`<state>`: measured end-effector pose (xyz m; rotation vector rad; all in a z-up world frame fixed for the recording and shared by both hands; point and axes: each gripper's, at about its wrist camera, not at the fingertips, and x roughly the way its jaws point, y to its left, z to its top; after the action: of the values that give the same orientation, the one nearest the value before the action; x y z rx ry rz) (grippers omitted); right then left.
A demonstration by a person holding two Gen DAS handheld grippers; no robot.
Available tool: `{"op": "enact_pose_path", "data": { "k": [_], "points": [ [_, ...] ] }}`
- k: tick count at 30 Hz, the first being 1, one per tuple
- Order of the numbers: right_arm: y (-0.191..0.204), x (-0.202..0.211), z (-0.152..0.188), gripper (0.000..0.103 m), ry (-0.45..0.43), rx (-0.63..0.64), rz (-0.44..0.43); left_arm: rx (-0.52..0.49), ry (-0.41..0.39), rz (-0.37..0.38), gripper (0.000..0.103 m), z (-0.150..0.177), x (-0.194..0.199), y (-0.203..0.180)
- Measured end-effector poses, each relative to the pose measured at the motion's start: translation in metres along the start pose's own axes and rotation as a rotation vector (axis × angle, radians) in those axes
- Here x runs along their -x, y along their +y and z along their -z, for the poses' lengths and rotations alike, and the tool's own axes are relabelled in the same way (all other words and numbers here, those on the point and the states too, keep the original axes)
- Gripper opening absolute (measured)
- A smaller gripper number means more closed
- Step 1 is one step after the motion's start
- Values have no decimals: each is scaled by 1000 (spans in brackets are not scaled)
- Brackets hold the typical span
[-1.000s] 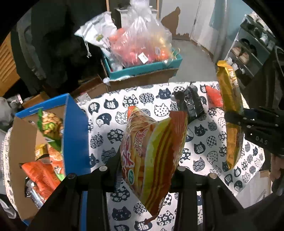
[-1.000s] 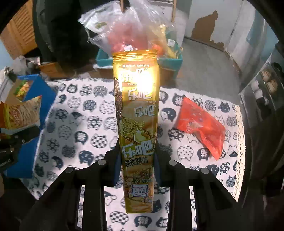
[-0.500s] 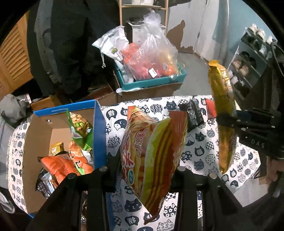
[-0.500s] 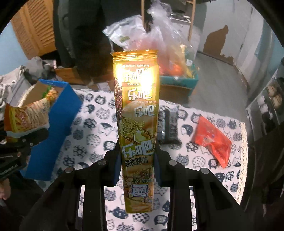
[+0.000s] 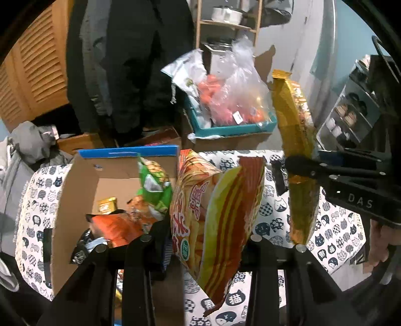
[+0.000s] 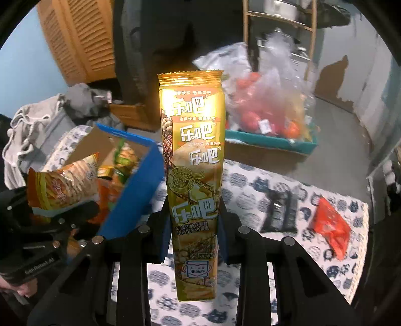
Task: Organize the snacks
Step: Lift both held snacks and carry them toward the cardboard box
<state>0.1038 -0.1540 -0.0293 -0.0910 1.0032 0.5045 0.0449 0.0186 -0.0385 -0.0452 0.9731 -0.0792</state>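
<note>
My left gripper [image 5: 205,233] is shut on a yellow and red chip bag [image 5: 215,213], held upright just right of the blue cardboard box [image 5: 75,180], which holds several snack packs. The bag also shows in the right wrist view [image 6: 62,183]. My right gripper [image 6: 194,215] is shut on a tall gold snack pack [image 6: 193,160], upright above the cat-print tablecloth [image 6: 250,185]; it shows at the right of the left wrist view [image 5: 295,150]. A black packet [image 6: 280,210] and a red packet [image 6: 330,225] lie on the cloth.
A teal tray [image 5: 233,128] with a clear bag of red items sits behind the table. A wooden shelf [image 6: 278,22] and louvred door [image 6: 80,37] stand at the back. Grey clothes [image 6: 37,130] lie left. Shoe shelves [image 5: 351,112] stand to the right.
Both grippers have moved left towards the blue box with their packs; the box now fills more of both views. The grips have not changed.
</note>
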Motion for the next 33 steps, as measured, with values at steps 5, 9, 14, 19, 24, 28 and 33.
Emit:
{"op": "enact_pose_path", "data": {
  "k": [5,9,14,19,24,28,33],
  "points": [
    [29,-6,-15,29,3,30,-35,27,-21,-17,37,4,10,23],
    [55,-11,-27,29,9,57,-55,56,-23,-25,37,10,13,42],
    [85,-22,-39,29,26,73,-87,96,-29,-38,37,15,16,68],
    [112,-33,-48,29,41,95,-105,130,-34,-57,37,20,19,91],
    [134,-41,-53,29,59,118,-122,180,-29,-76,37,25,19,116],
    [149,-51,-55,29,78,129,-139,214,-23,-79,37,28,19,131],
    [164,-67,-55,29,114,128,-161,235,-11,-101,38,32,14,143]
  ]
}}
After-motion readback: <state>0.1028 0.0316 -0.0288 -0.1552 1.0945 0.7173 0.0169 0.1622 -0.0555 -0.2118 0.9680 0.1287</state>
